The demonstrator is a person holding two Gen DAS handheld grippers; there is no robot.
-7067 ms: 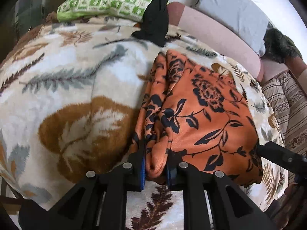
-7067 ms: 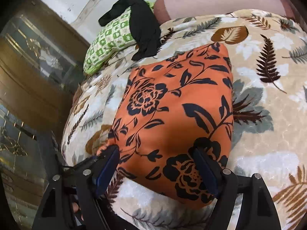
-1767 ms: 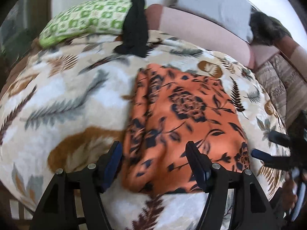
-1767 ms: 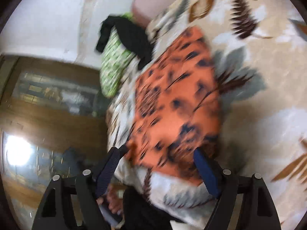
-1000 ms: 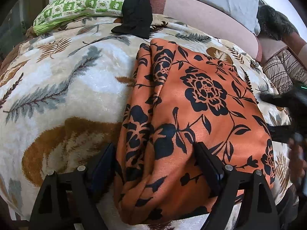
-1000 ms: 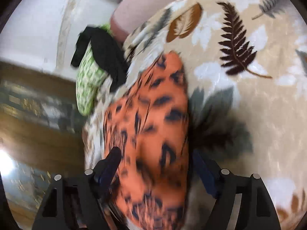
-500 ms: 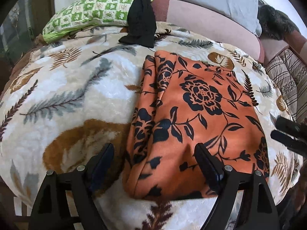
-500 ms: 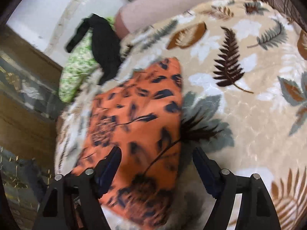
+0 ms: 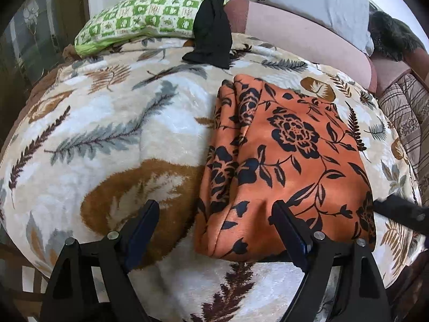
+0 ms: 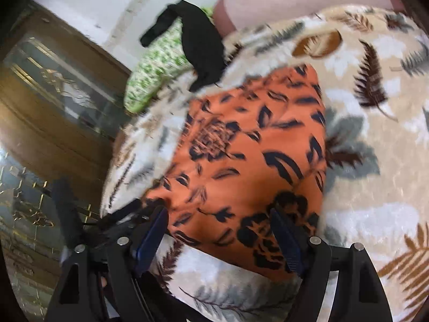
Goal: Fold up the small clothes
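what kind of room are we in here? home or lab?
Most likely a home bedroom. A plush leaf-print blanket covers what looks like a bed, with a green checked pillow and grey pillow at its head, and a glass-fronted wooden cabinet beside it. The orange floral garment lies folded on the blanket.

Folded garment (image 9: 289,166) lies on the blanket (image 9: 112,139), right of centre; behind it, a dark cloth (image 9: 211,26) drapes over a pillow (image 9: 144,18) at the bed's head.
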